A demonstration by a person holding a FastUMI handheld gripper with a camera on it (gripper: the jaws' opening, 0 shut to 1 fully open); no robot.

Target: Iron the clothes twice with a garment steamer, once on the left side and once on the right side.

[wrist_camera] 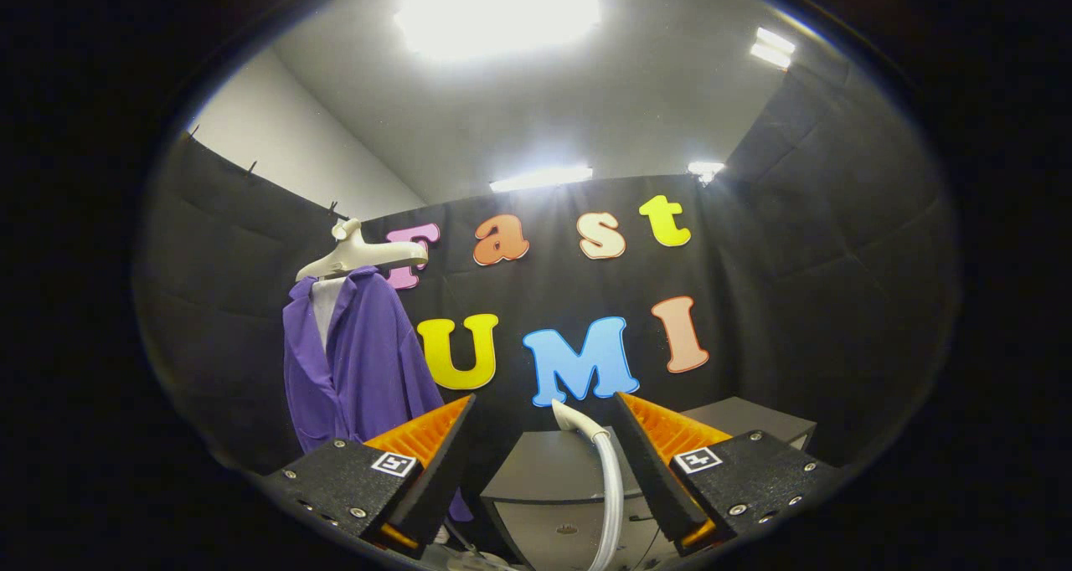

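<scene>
Clearly nothing is being grasped yet: the gripper (544,437) has its two fingers spread wide apart, with only air and the scene beyond between them. Rising through that gap, a little right of its middle, is a pale hose (610,487) that curves up to a whitish nozzle end (572,416); this looks like part of the garment steamer, though its body is hidden low down and I cannot tell how it is stood. It sits just ahead of the fingers, in front of a grey cabinet (544,470), probably parked there so it is easy to reach.

Further off to the left, the purple garment (368,362) hangs on a cream hanger (364,253) against the dark cloth wall (796,261), open at the front over a white lining, so both sides fall free for steaming. The left finger overlaps its lower hem in view but is nearer and not touching it.

My judgement is that ironing has not begun: the steamer head must first be taken, then carried left to the garment.
</scene>
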